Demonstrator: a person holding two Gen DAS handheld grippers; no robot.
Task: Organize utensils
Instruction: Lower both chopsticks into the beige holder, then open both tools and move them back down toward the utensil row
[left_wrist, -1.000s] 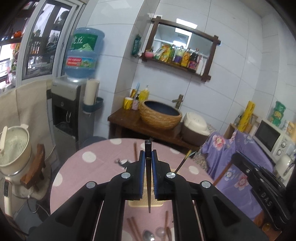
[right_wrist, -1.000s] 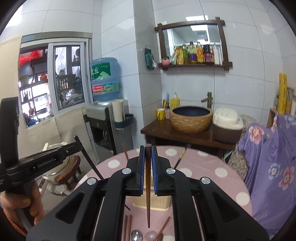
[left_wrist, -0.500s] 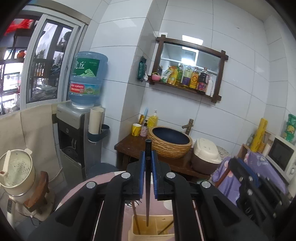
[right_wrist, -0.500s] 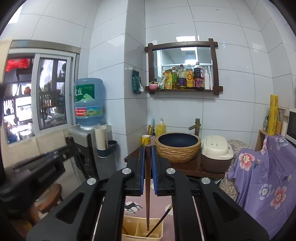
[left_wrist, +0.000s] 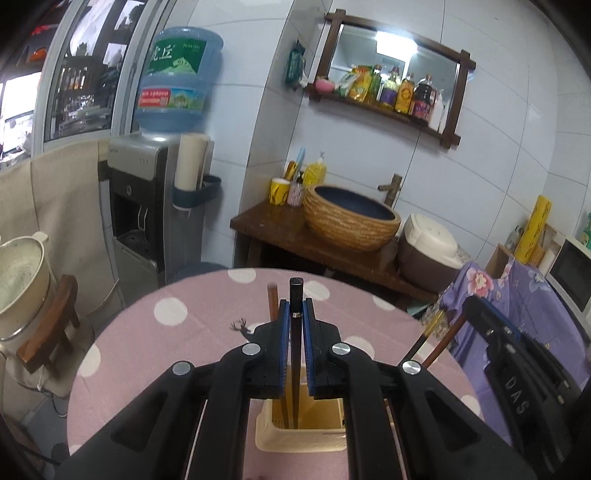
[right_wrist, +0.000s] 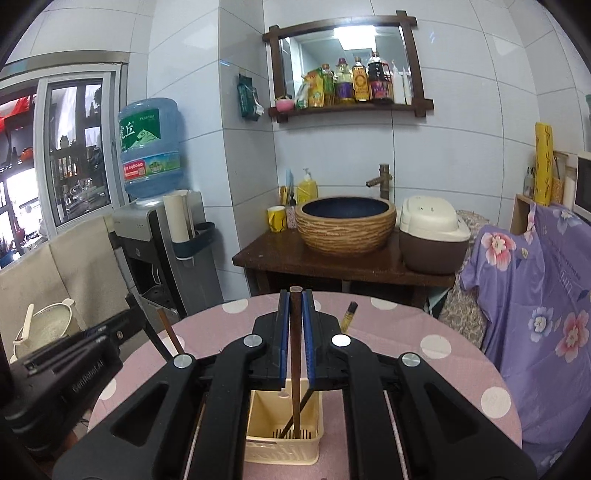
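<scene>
Black chopstick (left_wrist: 295, 332): clenched between the blue pads of the left gripper (left_wrist: 295, 317); long axis runs straight up and down in the left wrist view, square butt end pointing up and away, thin end pointing down into the holder.
Brown chopstick (right_wrist: 294, 350): clenched in the right gripper (right_wrist: 294, 314); long axis likewise near upright, blunt end up, tip down inside the holder, close to its slotted floor.
Holder (right_wrist: 258, 417): cream plastic utensil basket standing on the near part of the bench, directly under both grippers.
Other sticks in the holder: a brown one (left_wrist: 272, 299) stands just left of the black chopstick; a dark gold-tipped one (right_wrist: 349, 314) leans to the right, its lower end crossing behind the brown chopstick.
Bench (right_wrist: 424, 332): round, covered in pink cloth with white dots.
Far side: a woven-look basin (right_wrist: 347, 225) on a dark wooden stand, a rice cooker (right_wrist: 432, 232) to its right, a water dispenser (left_wrist: 155, 206) to the left.
Right side: purple flowered cloth (right_wrist: 535, 295).
Hidden or unclear: both gripper bodies cover the holder's side walls and most of the near bench; whether either tip touches the holder's floor cannot be told; in each wrist view the other gripper shows only as a dark shape at the frame edge.
</scene>
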